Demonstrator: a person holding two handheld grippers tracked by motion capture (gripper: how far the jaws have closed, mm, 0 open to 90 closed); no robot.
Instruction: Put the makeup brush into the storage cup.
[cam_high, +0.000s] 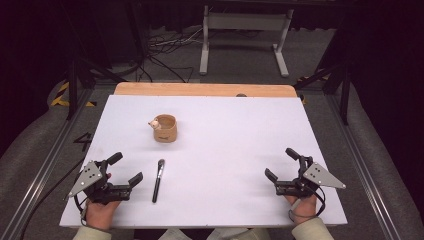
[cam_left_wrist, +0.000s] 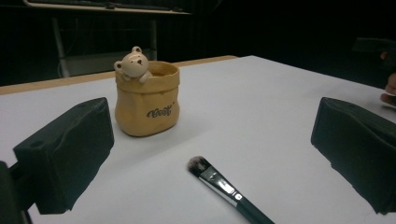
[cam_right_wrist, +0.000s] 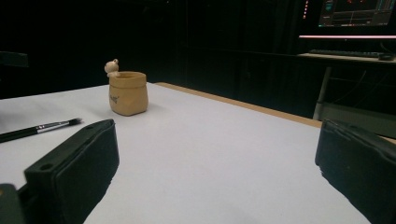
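Note:
A tan sack-shaped pot (cam_high: 165, 128) (cam_left_wrist: 148, 100) (cam_right_wrist: 128, 93) with a small bear on its rim stands upright left of the table's middle. A black-handled makeup brush (cam_high: 158, 179) (cam_left_wrist: 227, 189) (cam_right_wrist: 41, 128) lies flat in front of it, bristles toward the pot. My left gripper (cam_high: 125, 168) (cam_left_wrist: 212, 161) rests at the front left, just left of the brush, open and empty. At the front right my right gripper (cam_high: 282, 163) (cam_right_wrist: 219, 170) is open too, nothing between its jaws.
The white table top (cam_high: 225, 150) has a wooden strip (cam_high: 205, 89) along its far edge. Beyond it stand a white metal frame (cam_high: 245, 37), cables on the floor, and black stands at both sides. A desk with a monitor (cam_right_wrist: 355, 14) shows in the right gripper view.

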